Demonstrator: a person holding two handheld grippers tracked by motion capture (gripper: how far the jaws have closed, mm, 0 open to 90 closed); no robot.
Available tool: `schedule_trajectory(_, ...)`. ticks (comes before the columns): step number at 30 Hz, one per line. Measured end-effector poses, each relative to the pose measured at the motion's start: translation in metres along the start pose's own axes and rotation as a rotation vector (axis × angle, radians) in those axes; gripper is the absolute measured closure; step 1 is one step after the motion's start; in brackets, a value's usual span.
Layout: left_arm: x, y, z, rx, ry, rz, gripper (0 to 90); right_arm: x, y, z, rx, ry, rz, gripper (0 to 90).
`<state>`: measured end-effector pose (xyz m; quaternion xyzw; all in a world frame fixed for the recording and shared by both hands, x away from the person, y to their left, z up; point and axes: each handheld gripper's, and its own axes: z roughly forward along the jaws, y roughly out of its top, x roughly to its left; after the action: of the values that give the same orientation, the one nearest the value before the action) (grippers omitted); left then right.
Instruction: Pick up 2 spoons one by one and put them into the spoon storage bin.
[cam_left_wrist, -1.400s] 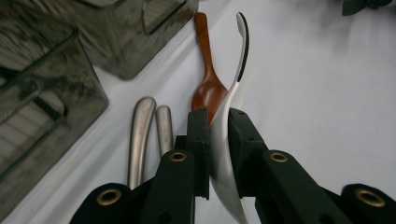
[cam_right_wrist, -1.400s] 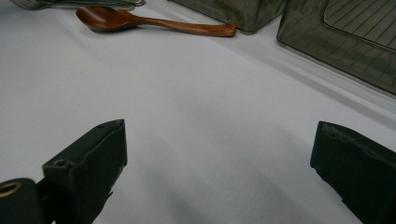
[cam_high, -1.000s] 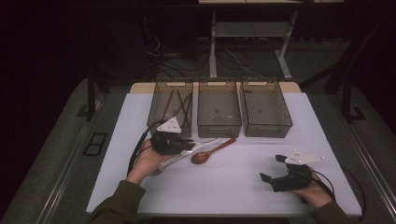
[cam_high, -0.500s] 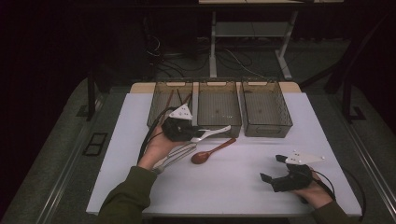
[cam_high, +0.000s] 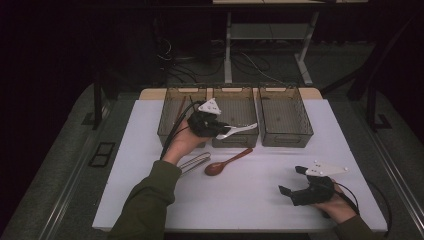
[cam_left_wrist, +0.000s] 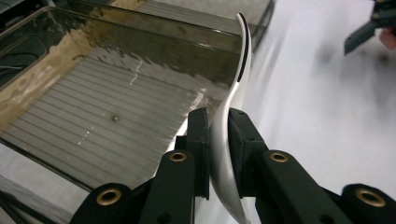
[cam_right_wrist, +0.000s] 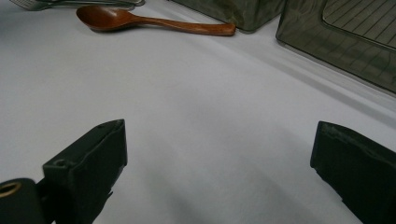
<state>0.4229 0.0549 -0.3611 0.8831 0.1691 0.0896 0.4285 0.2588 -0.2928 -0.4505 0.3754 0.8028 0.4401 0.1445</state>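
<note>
We logged the left gripper clamped on a white spoon above the middle bin; right gripper wide apart.

The white surface stands in a dim room, lit from above while everything around it falls into near darkness. A grey floor surrounds it, with a small dark plate set into it at the left. Behind, the pale legs of another table rise from the floor, with loose black cables lying between them.
</note>
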Motion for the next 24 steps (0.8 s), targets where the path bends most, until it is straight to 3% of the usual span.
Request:
schedule_trajectory(11,0.023,0.004,0.02,0.024,0.035,-0.025,79.1,0.0,0.0,0.0,0.002,0.005,-0.001,3.8)
schedule_trajectory(12,0.026,0.004,0.021,0.039,0.033,-0.011,79.1,0.0,0.0,0.0,0.002,0.005,0.0,3.8)
schedule_trajectory(19,0.029,-0.001,0.034,0.058,0.044,-0.051,79.0,0.0,0.0,0.0,0.002,0.005,-0.001,3.8)
schedule_trajectory(24,0.031,-0.002,0.037,0.079,0.032,-0.044,78.7,0.001,0.0,0.0,0.001,0.007,-0.005,3.8)
